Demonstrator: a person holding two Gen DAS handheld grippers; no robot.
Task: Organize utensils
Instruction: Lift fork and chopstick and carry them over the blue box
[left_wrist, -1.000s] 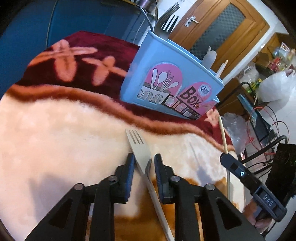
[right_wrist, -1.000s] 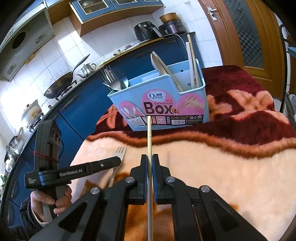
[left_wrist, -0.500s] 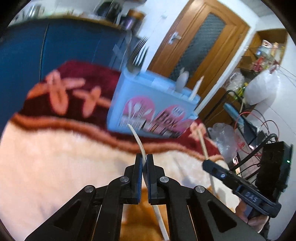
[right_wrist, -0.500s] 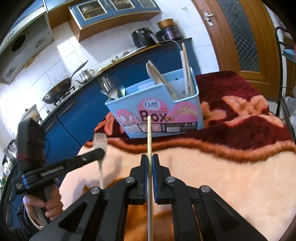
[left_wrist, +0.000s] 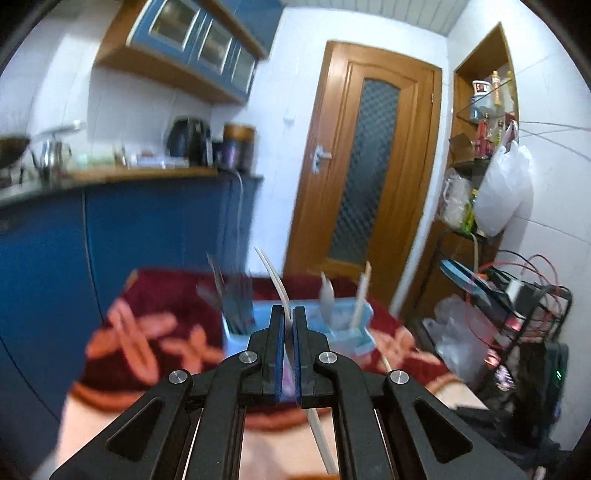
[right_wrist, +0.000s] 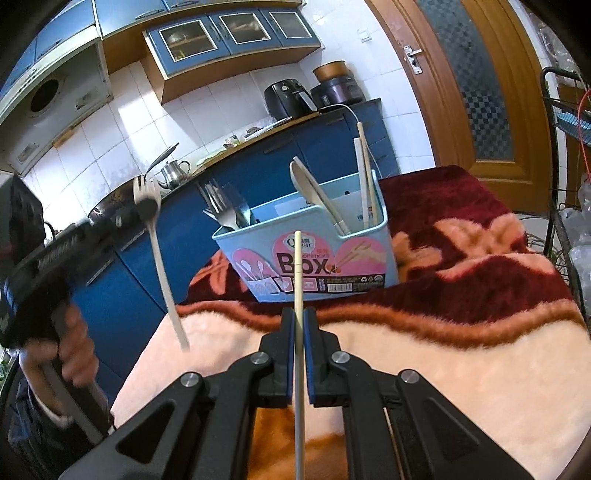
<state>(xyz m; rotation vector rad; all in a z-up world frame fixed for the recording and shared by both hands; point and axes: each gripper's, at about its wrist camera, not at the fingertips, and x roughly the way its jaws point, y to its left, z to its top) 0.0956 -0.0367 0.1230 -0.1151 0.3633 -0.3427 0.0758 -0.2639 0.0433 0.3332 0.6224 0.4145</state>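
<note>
You work in a kitchen, over a plush blanket (right_wrist: 424, 350) spread on the table. Nearest you, your right gripper (right_wrist: 299, 325) is clamped on a chopstick (right_wrist: 298, 280) that points at the box. To its left, your left gripper (right_wrist: 146, 206) is closed on a pale fork (right_wrist: 162, 258), lifted clear of the blanket with its tines up. Beyond both stands the blue utensil box (right_wrist: 314, 258), holding forks at its left end, a spoon in the middle and chopsticks at the right. You seem mid-carry; next, each piece should go down into its matching compartment.
</note>
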